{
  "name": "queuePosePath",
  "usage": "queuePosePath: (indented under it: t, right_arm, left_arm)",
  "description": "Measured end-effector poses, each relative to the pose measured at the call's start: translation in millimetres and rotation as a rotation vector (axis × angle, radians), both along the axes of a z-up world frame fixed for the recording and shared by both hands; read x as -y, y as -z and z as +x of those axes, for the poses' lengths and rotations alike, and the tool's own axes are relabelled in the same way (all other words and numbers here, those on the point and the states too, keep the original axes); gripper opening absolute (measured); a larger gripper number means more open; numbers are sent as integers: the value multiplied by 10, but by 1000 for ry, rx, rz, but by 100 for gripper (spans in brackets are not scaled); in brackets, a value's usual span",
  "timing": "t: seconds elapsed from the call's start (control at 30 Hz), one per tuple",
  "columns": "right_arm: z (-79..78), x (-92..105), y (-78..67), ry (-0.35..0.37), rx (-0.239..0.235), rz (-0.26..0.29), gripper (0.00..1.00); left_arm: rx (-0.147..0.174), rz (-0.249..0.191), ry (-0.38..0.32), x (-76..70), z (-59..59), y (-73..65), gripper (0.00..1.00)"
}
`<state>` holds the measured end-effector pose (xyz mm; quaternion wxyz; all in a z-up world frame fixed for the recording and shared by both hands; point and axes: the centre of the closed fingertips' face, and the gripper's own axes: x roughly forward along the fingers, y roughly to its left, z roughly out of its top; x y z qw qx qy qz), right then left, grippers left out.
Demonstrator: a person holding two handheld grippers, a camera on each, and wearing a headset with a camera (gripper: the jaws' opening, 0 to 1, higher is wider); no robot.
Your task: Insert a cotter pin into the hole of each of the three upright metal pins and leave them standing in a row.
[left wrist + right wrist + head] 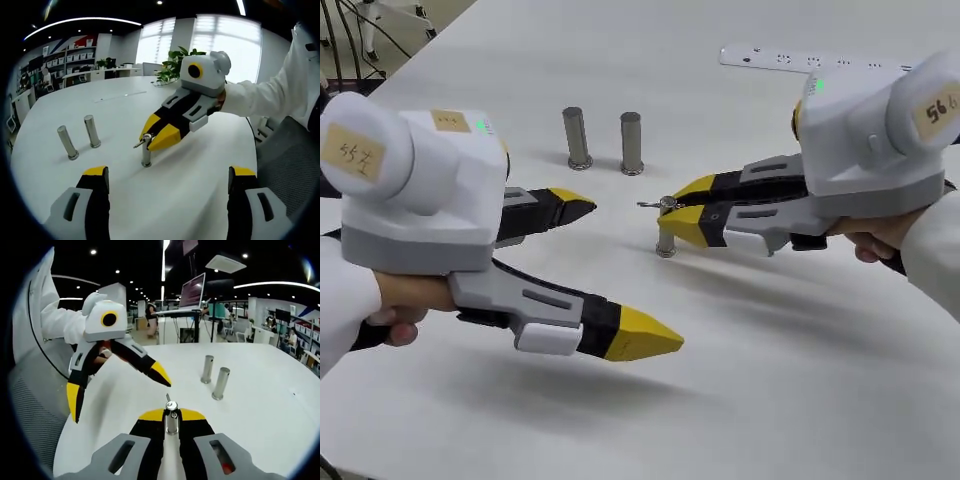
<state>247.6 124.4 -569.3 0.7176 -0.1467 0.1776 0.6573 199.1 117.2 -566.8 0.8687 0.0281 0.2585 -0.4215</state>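
Two yellow-tipped jaws of the left gripper (638, 273) stand wide apart at the left of the head view, holding nothing, over the bare white table (790, 390). The near side of the table offers broad free surface. The table's edge cuts diagonally across the far-left top corner, well away from the work. Farther back, just right of the upper jaw tip, a first pin (577, 138) and a second pin (631, 143) stand upright just beside each other, not touching, with open table all round them. A third pin (665, 243) stands upright nearer the person and slightly to the right, in front of that pair rather than in line with it. A cotter pin (650, 204) crosses its top, one end jutting left. The right gripper (670, 208) reaches in from the right, jaws together and clamped on the cotter pin at the third pin's head. A clear gap separates the two grippers. A power strip (800, 60) lies flat at the far right, well behind.
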Motion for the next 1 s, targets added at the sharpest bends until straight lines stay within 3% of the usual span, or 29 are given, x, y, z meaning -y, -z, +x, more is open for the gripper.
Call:
queuePosePath:
  t: [0.23, 0.43, 0.63, 1.0]
  right_arm:
    - [-19, 2, -7, -10, 6, -1, 5]
    - [-43, 11, -14, -4, 2, -1, 6]
    - [-115, 39, -25, 6, -7, 4, 23]
    - [-227, 218, -157, 51, -21, 28, 36]
  left_arm:
    - [-8, 1, -1, -30, -6, 7, 99]
    - [9, -40, -21, -35, 30, -86, 99]
    - [19, -39, -23, -61, 47, -113, 99]
    - [15, -59, -14, -33, 11, -161, 99]
